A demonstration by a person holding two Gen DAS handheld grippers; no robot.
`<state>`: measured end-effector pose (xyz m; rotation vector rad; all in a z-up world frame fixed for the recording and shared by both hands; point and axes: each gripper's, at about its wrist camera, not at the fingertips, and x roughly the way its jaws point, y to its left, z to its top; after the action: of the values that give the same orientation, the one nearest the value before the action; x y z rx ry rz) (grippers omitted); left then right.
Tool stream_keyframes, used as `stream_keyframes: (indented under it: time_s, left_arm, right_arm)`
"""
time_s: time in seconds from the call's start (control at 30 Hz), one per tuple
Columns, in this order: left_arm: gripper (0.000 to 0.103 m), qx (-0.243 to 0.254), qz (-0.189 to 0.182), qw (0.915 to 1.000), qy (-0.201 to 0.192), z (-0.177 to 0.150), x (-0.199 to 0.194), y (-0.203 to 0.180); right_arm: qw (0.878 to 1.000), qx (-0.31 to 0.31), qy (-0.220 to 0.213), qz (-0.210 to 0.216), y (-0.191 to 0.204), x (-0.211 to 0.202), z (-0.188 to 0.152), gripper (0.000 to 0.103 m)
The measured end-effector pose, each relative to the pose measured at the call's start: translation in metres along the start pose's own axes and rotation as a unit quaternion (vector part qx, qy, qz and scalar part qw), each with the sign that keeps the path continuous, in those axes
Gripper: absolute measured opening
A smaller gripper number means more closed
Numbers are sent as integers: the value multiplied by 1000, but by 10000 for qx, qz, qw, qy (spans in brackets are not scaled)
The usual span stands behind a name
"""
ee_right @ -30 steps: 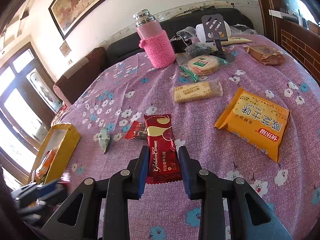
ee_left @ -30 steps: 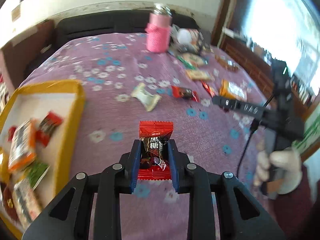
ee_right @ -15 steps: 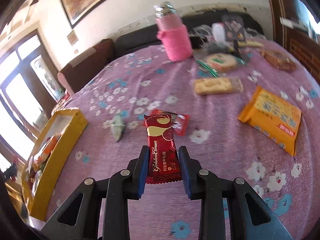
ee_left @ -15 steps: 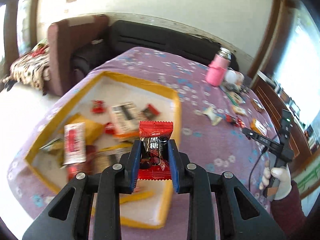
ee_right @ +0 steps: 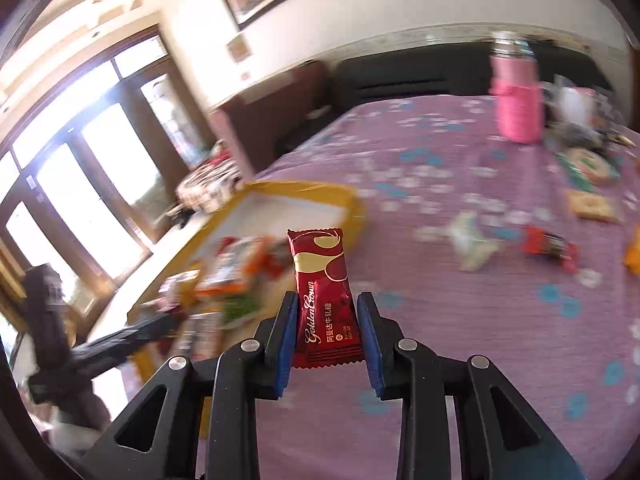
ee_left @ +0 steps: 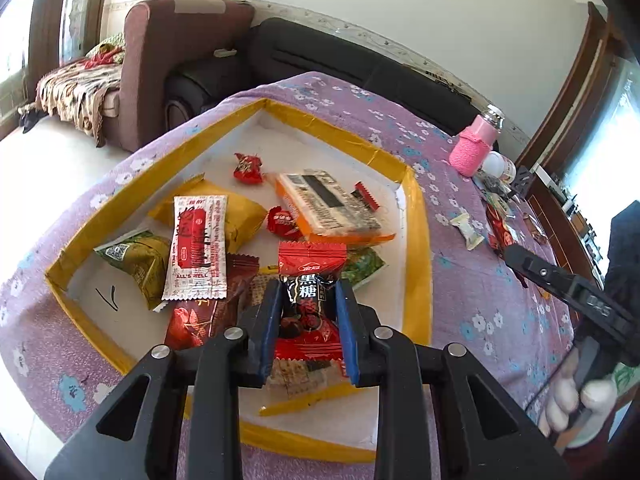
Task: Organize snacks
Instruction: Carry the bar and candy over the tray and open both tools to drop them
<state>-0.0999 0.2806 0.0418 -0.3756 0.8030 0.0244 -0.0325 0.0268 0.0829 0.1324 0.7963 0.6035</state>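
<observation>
The yellow-rimmed tray filled the centre of the left wrist view, already littered with wrappers. Above its lower middle the left gripper was clenched on a red-and-black candy; low in the right wrist view the right gripper pinched a dark red Golden Crown bar over the purple cloth. Both packets looked light, crinkly and slippery, likely best gripped across the filled middle, not the flimsy sealed ends.

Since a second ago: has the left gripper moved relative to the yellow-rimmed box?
Yes. The left gripper, shut on the black-and-red candy, went from beside the yellow-rimmed box to over its contents.
</observation>
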Motion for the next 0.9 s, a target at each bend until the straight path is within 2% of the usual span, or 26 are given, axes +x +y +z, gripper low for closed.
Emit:
stream_keyframes:
  time_s: [0.17,0.33,0.47,0.57,0.6,0.7,0.8,0.9]
  left_arm:
    - [25,-55,-131,9999,18,3,0,6]
    - [39,-239,-368,9987,-262,3,-24,22]
    - [45,-271,-453,9975,-480,5,-39,32]
    - [46,-278,-539,9969,-502,4,-41,39]
    - [46,-282,-551,9969,-495,4,-41,40]
    - [46,-306,-584,9969,-428,1,-38,43]
    - [46,-332,-577,9970,-383,-2,-38,43]
    - [48,-253,-475,9975,-464,-2,-45,38]
  right_arm:
    - [9985,-245,340,364,49,31,11,30]
    - [9955,-341,770,429,78,73,15,30]
    - [9915,-341,979,782,93,91,11,30]
    - [9830,-313,1326,1231,101,102,2,30]
    - [9815,-287,1405,1267,100,106,1,30]
    - [9862,-195,1357,927,91,118,8,30]
    - [9934,-70,1108,288,75,119,23,32]
    - [9938,12,1091,220,66,111,25,34]
